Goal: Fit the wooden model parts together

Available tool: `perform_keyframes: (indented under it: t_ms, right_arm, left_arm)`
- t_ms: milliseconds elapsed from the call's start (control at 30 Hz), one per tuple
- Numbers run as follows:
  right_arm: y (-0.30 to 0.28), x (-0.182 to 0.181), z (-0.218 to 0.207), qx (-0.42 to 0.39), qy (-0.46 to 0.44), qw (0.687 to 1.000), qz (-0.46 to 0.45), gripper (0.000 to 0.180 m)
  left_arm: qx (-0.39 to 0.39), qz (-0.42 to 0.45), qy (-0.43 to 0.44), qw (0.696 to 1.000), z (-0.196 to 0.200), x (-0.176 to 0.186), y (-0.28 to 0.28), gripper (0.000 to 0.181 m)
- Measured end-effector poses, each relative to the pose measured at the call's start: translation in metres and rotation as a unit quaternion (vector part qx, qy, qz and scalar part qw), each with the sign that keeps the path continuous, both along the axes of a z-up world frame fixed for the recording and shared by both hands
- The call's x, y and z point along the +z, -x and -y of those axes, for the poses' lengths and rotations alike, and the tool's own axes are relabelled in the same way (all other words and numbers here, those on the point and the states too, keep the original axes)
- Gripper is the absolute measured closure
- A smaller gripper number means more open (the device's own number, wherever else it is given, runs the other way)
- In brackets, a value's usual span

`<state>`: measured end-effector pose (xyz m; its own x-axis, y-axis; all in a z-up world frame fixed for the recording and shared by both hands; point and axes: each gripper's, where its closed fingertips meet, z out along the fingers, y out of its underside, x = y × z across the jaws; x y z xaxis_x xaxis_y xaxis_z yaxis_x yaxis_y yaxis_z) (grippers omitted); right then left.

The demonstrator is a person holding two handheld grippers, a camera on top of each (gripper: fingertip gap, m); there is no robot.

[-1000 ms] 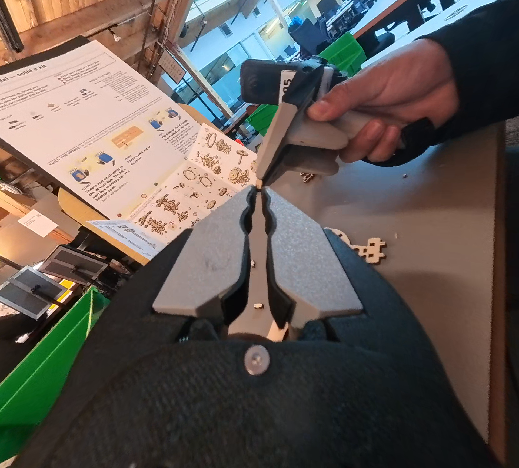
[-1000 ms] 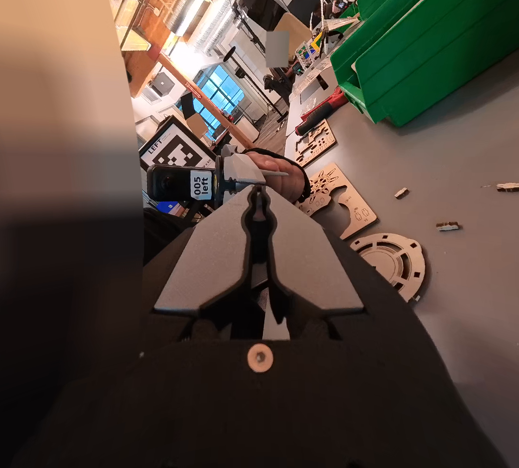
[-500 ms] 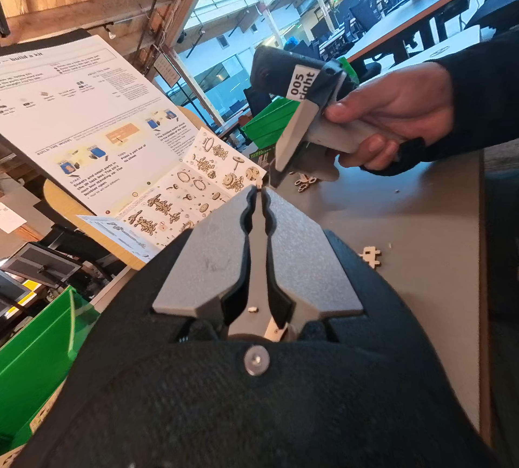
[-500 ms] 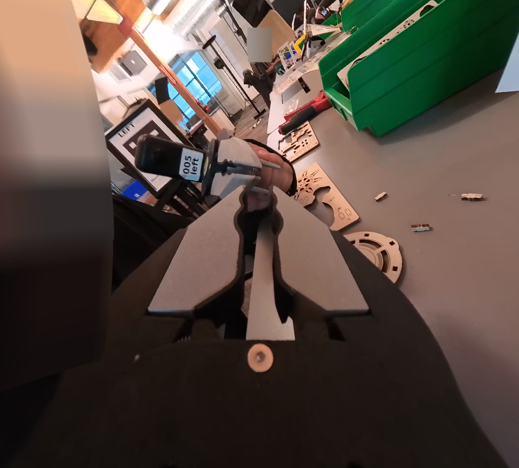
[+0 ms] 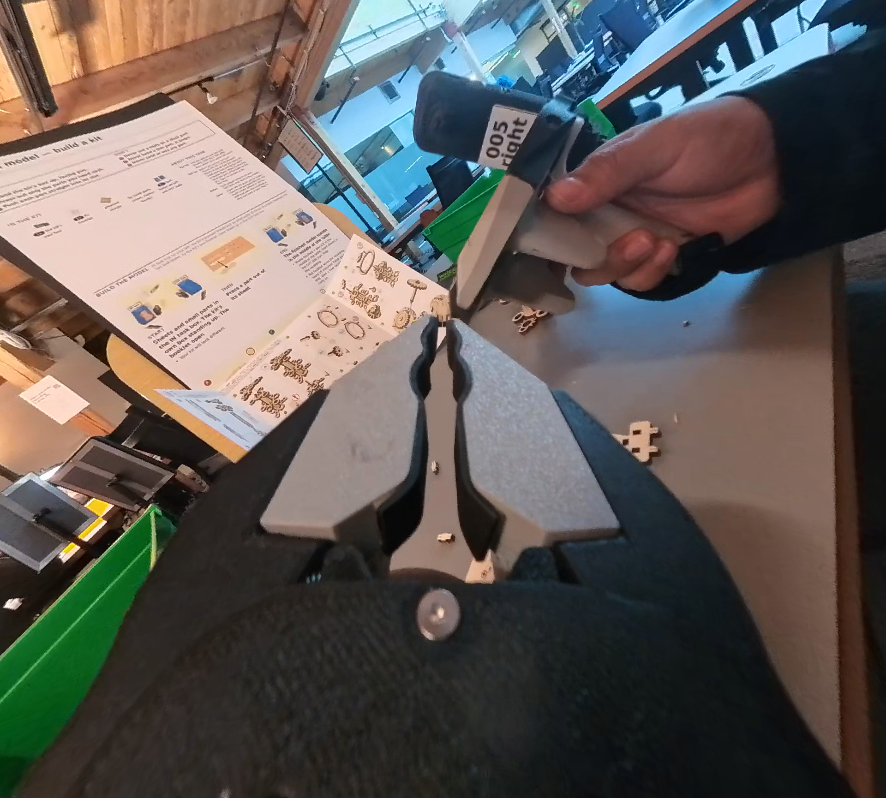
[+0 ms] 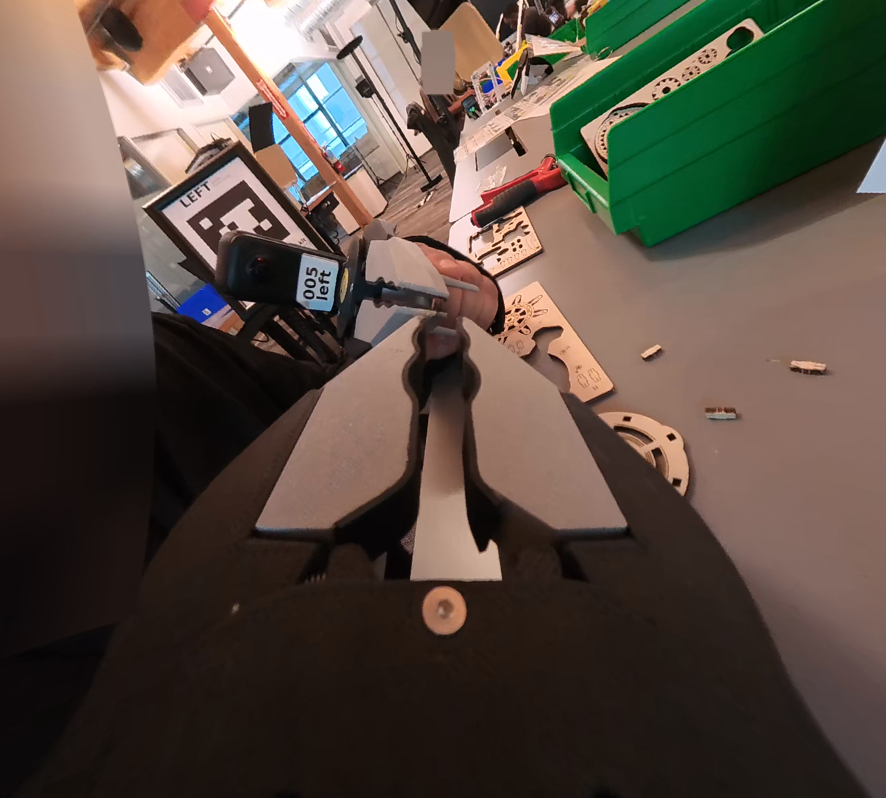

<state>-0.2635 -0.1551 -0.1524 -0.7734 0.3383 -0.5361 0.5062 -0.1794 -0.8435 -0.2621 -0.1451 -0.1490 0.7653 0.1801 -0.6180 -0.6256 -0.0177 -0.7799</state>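
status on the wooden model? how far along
Early. Done: some parts punched from the sheet; a round disc and loose pieces lie on the table. In hand: left gripper pinches a tiny gear, right gripper tip-to-tip. Left: nearly all assembly.

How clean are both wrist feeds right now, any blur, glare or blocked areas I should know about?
Left wrist view: sharp, evenly lit, wide-angle bending at the edges; the tiny pale wooden gear at the left tongs is crisp. Right wrist view: a blurred beige-to-dark band blocks the left side, ceiling lights glare, right tongs slightly soft.
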Motion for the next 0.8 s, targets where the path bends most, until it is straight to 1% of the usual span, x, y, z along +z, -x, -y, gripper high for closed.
perform_keyframes:
  t_ms: [67,400,633,800]
  right_arm:
    - [0.001,0.002,0.000,-0.001,0.003,1.000,0.000,0.175]
    - [0.005,0.008,-0.001,-0.005,0.004,1.000,-0.005,0.174]
    - [0.007,-0.001,-0.004,-0.010,0.000,1.000,0.004,0.172]
    - [0.010,-0.004,-0.005,-0.008,0.001,1.000,0.010,0.175]
  left_arm:
    - [0.002,0.002,0.000,1.000,0.000,0.000,0.001,0.180]
    - [0.007,0.000,0.005,1.000,-0.001,-0.002,0.002,0.180]
    - [0.015,0.020,0.024,0.999,-0.003,-0.009,0.007,0.181]
    - [0.015,0.014,0.032,0.999,-0.005,-0.012,0.005,0.181]
